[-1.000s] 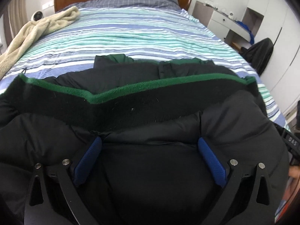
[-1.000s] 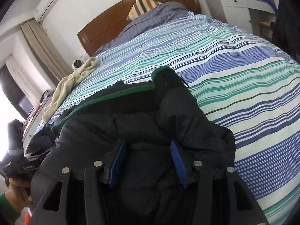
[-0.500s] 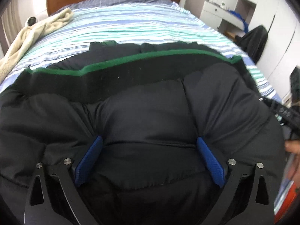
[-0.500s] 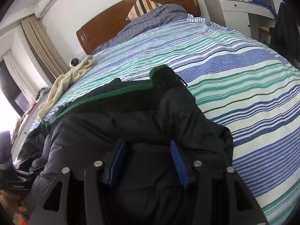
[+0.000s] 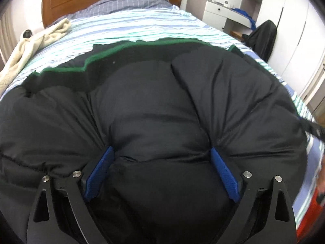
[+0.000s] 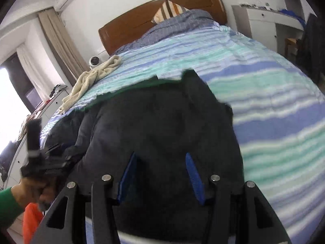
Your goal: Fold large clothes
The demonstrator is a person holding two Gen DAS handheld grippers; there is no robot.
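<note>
A black puffy jacket [image 5: 152,101] with a green-edged lining [image 5: 97,57] lies across the striped bed [image 5: 142,26]. Its thick folded layer bulges between the blue pads of my left gripper [image 5: 161,149]. The fabric puckers at both pads, and the jaws are closing on it. In the right wrist view the jacket [image 6: 162,118] also fills my right gripper [image 6: 160,155]. Those pads press its other end, and the jaws are opening slightly. That view is blurred by motion. A hand in a green sleeve [image 6: 8,203] holds the left gripper's body [image 6: 34,158] at the left.
A cream blanket [image 5: 36,44] lies on the bed's left side near a small round camera [image 5: 26,34]. The wooden headboard [image 6: 162,14] and pillows are at the far end. A white desk [image 5: 219,14] and a dark garment on a chair [image 5: 264,36] stand to the right.
Both grippers carried the jacket's near edge toward the headboard. The black padded layer now covers most of the black band edged in green. The right view rose and blurred.
</note>
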